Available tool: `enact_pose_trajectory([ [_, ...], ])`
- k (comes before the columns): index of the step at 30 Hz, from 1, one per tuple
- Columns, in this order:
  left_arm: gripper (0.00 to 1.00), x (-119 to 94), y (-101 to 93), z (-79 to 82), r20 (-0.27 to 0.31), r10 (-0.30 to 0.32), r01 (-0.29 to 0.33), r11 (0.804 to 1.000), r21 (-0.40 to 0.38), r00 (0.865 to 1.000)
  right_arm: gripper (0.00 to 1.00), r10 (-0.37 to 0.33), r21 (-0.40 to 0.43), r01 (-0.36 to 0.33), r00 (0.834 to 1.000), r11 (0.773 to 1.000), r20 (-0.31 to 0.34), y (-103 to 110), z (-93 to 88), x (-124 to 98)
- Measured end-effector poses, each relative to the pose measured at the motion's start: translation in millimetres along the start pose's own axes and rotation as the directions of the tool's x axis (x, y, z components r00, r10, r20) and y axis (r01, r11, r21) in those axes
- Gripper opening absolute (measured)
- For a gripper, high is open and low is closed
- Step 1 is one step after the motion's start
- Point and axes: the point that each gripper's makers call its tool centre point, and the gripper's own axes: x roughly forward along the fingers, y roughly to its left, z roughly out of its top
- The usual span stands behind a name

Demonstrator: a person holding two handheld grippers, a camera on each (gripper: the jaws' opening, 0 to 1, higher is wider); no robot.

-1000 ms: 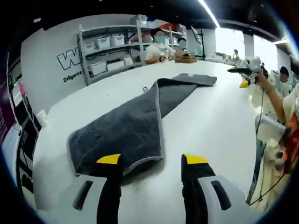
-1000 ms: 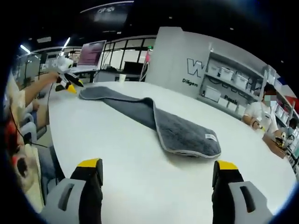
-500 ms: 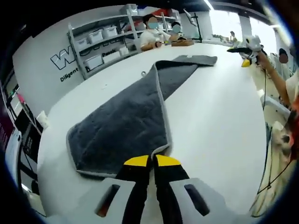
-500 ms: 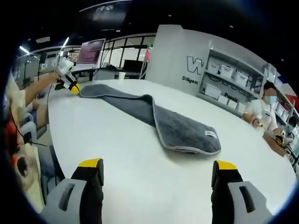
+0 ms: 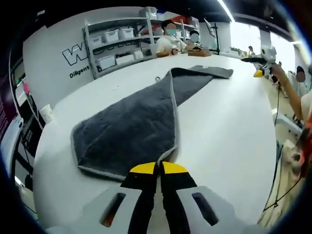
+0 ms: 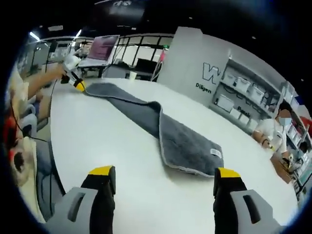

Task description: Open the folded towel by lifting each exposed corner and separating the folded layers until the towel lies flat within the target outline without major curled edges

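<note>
1. Shut a second ago and holding: left gripper (image 5: pixel 159 168), wide apart before that, now has its yellow-tipped jaws pressed together on the near corner of the grey plush towel with pale piped edging (image 5: pixel 134 124).
2. Right gripper (image 6: pixel 163 173) hovers, jaws spread wide, short of the towel's labelled end.
3. Towel stretches along the white round table (image 5: pixel 219 126), half opened lengthwise; far end looks folded, so unfolding remains.
4. No target outline is visible.
</note>
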Motion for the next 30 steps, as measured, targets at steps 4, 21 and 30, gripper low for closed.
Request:
enact_pose_trajectory([
  [4,0.02,1.7,-0.2,0.0,0.013,0.001,-0.001,1.0,-0.015,1.0,0.57,0.021,-0.087,-0.027,0.997,0.996,-0.074,-6.4,-11.9,17.2],
  [21,0.02,1.1,0.2,-0.4,0.041,-0.01,0.013,0.998,-0.056,0.999,0.0,-0.032,-0.333,-0.028,0.984,0.943,-0.173,-20.5,-32.4,61.7],
  [30,0.02,1.6,2.2,1.1,0.048,-0.004,0.007,0.998,-0.069,0.999,0.0,-0.027,-0.312,-0.033,0.983,0.949,-0.184,-21.2,-42.6,55.7],
])
